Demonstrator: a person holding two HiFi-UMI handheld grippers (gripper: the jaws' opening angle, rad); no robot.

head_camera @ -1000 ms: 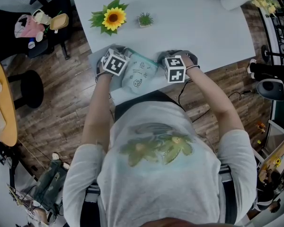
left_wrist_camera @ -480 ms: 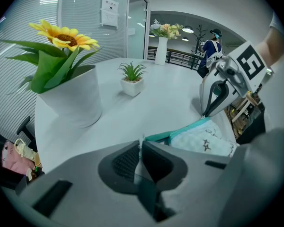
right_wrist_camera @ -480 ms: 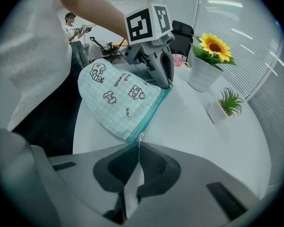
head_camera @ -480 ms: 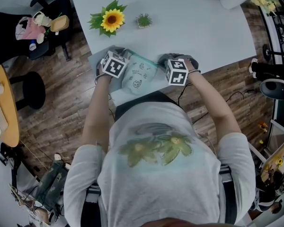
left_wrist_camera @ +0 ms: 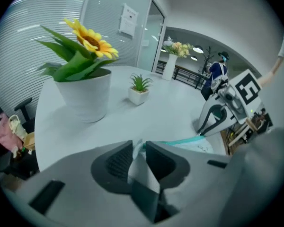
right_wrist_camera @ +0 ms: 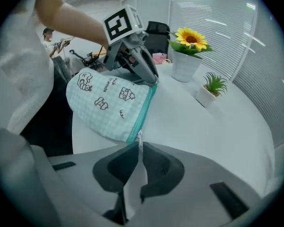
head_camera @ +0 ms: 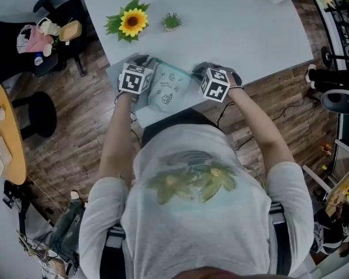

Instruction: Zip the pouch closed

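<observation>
Pouch lies on white table at near edge, stretched between my two grippers. Right gripper clamped tight on zipper pull, at its end of teal zipper. Left gripper at opposite corner: jaws have just been opening, fabric corner sits between pads, touching both. Zipper looks run full length, so I judge closing stroke at its finish. Next move: check no gap at slider, let go both ends, draw back without dragging pouch.

One white table is carrying one yellow potted sunflower and one small green potted plant. Two grey grippers, the left gripper and the right gripper, are sharing one mint-green checked fabric pouch.
</observation>
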